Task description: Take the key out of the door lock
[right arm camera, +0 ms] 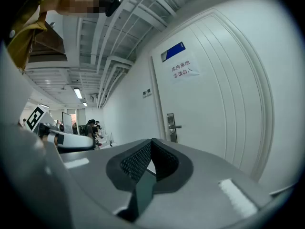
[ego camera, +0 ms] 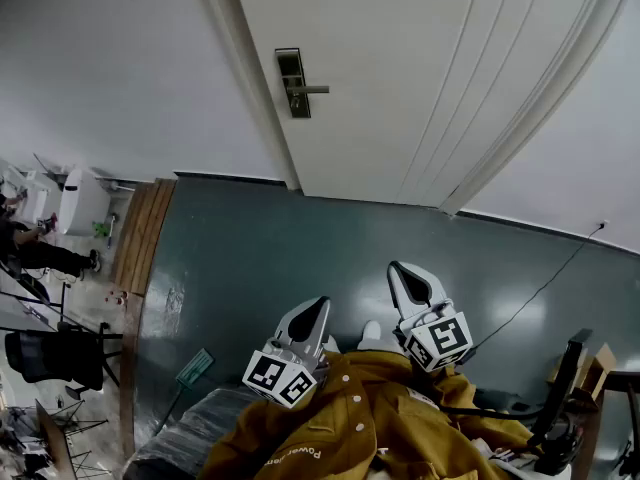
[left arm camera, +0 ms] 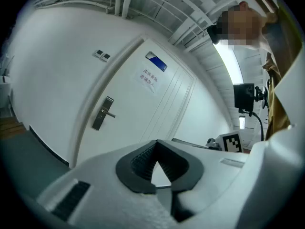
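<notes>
A white door (ego camera: pixel 400 68) stands shut ahead of me, with a metal lock plate (ego camera: pixel 292 80) and lever handle (ego camera: pixel 312 90) near its left edge. The lock plate (left arm camera: pixel 102 113) is small and far off in the left gripper view, and just as distant as the plate (right arm camera: pixel 171 127) in the right gripper view. A key is too small to make out. My left gripper (ego camera: pixel 312 313) and right gripper (ego camera: pixel 404 281) hang low near my body, well short of the door. Both the left gripper (left arm camera: pixel 159 187) and the right gripper (right arm camera: pixel 143 185) are shut with nothing between their jaws.
Dark green floor (ego camera: pixel 300 248) lies between me and the door. A thin cable (ego camera: pixel 545 288) runs across it at the right, near a black stand (ego camera: pixel 565 388). Desks, chairs and people (ego camera: pixel 40 253) fill the left side. A paper notice (left arm camera: pixel 148 78) hangs on the door.
</notes>
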Action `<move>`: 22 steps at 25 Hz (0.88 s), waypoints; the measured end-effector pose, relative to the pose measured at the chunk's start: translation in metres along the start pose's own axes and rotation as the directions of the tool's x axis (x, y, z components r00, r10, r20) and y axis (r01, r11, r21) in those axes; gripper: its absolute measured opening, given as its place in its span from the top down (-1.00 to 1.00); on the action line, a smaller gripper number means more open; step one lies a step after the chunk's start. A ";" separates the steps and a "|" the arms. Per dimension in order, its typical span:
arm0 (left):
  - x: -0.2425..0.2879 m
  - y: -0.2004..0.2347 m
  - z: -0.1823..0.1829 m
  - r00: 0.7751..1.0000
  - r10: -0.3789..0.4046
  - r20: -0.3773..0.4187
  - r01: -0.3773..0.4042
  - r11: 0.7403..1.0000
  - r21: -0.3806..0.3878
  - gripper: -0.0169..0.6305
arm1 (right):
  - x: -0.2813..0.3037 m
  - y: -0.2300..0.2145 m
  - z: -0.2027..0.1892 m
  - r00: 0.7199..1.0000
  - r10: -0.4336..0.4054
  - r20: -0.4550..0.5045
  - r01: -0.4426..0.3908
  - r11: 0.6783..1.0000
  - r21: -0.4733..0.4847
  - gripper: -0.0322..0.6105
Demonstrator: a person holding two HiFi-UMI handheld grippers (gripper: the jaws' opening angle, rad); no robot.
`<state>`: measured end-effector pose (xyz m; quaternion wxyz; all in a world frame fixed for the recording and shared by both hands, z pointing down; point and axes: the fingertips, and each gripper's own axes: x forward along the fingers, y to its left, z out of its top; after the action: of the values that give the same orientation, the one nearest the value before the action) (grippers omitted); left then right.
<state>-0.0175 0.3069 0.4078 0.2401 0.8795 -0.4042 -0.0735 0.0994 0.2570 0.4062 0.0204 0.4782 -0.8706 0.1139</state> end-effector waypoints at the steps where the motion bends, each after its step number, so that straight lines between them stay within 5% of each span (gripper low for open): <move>1: 0.001 0.000 0.000 1.000 0.001 -0.001 -0.001 1.000 -0.003 0.94 | 0.000 -0.001 0.000 1.000 0.002 -0.001 -0.002 1.000 0.001 0.88; 13: 0.023 -0.007 -0.001 1.000 0.016 0.002 -0.016 1.000 0.000 0.94 | 0.001 -0.018 0.005 0.999 0.044 0.000 -0.044 0.999 0.000 0.88; 15: 0.029 -0.009 0.001 1.000 0.024 0.006 -0.024 1.000 0.004 0.94 | 0.000 -0.022 0.007 0.998 0.062 -0.002 -0.062 0.998 0.004 0.62; 22: 0.043 -0.003 0.009 0.994 0.097 0.047 -0.098 0.995 0.014 0.94 | 0.006 -0.053 0.009 0.998 0.069 0.006 -0.069 0.998 0.001 0.76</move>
<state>0.0104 0.2733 0.4016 0.2266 0.8589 -0.4526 -0.0786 0.1414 0.2229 0.4079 0.0133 0.4483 -0.8865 0.1137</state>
